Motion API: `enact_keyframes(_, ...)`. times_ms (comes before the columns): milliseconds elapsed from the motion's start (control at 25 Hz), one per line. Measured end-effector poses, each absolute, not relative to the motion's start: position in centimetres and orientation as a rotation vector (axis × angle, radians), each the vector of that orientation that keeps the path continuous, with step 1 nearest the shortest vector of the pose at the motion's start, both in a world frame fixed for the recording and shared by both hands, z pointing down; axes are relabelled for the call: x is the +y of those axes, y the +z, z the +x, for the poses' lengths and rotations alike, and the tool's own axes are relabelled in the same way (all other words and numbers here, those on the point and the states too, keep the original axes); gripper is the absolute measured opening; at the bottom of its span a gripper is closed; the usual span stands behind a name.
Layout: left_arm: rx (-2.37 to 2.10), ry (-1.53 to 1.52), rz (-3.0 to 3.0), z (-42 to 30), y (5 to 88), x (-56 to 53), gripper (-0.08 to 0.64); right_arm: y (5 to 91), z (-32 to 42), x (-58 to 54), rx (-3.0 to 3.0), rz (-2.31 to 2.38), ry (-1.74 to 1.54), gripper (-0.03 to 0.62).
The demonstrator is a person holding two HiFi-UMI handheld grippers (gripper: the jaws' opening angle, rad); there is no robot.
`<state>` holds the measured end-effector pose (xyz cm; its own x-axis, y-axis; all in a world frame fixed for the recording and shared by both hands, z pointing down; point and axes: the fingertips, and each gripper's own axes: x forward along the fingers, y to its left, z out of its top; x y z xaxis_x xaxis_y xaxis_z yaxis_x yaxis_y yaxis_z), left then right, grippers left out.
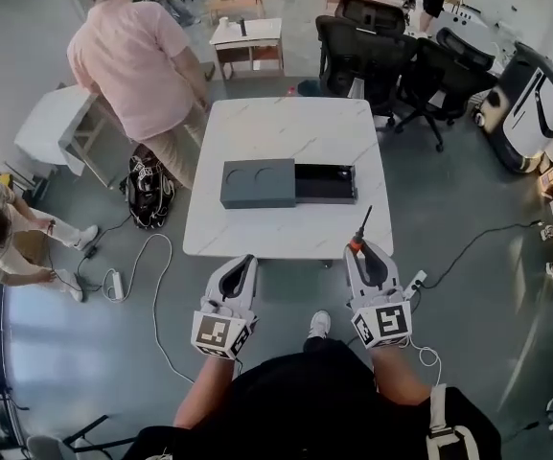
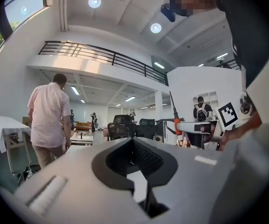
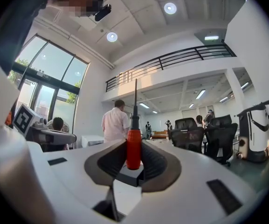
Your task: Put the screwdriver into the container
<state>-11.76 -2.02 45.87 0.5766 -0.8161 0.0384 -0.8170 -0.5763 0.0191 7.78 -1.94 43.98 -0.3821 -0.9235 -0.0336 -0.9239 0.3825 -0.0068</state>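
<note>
A dark grey container (image 1: 290, 182) lies on the white table (image 1: 286, 127); its left half carries a lid with two round recesses and its right half is an open tray. Both grippers hang in front of the table's near edge, above the floor. My right gripper (image 1: 364, 252) (image 3: 134, 148) is shut on the red handle of the screwdriver (image 1: 360, 230) (image 3: 134, 143), whose black shaft points up and away toward the table. My left gripper (image 1: 245, 263) (image 2: 133, 141) is shut with nothing between its pads. The screwdriver (image 2: 175, 120) also shows at the right of the left gripper view.
A person in a pink shirt (image 1: 137, 60) bends at the table's far left corner, with a black backpack (image 1: 149, 192) on the floor beside it. Black office chairs (image 1: 381, 51) stand behind the table. Another person (image 1: 3, 233) crouches at the left near cables and a power strip (image 1: 115, 284).
</note>
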Motion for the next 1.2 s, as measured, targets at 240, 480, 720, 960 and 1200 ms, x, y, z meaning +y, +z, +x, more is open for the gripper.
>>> enact_keyframes(240,-1.453,0.075,2.76,-7.9,45.7,-5.2,0.009,44.9,11.2,-5.0,2.602,-1.697,0.004,0.098)
enact_keyframes(480,-1.491,0.101,2.737,-5.9,45.6,-7.2,0.009,45.8,12.6,-7.1,2.644,-1.64,-0.002,0.098)
enact_keyframes(720,-1.554,0.126,2.702,-6.1,46.0,-9.0,0.009,46.2,12.2,-8.7,2.694,-1.596,0.032,0.098)
enact_keyframes(960,-1.581,0.137,2.684,-6.7,46.2,-11.6,0.009,46.0,12.1,-11.6,2.675,-1.616,0.014,0.098)
enact_keyframes(1200,-1.502,0.127,2.741,-6.8,46.7,-15.9,0.009,46.7,12.1,-15.8,2.655,-1.686,0.025,0.098)
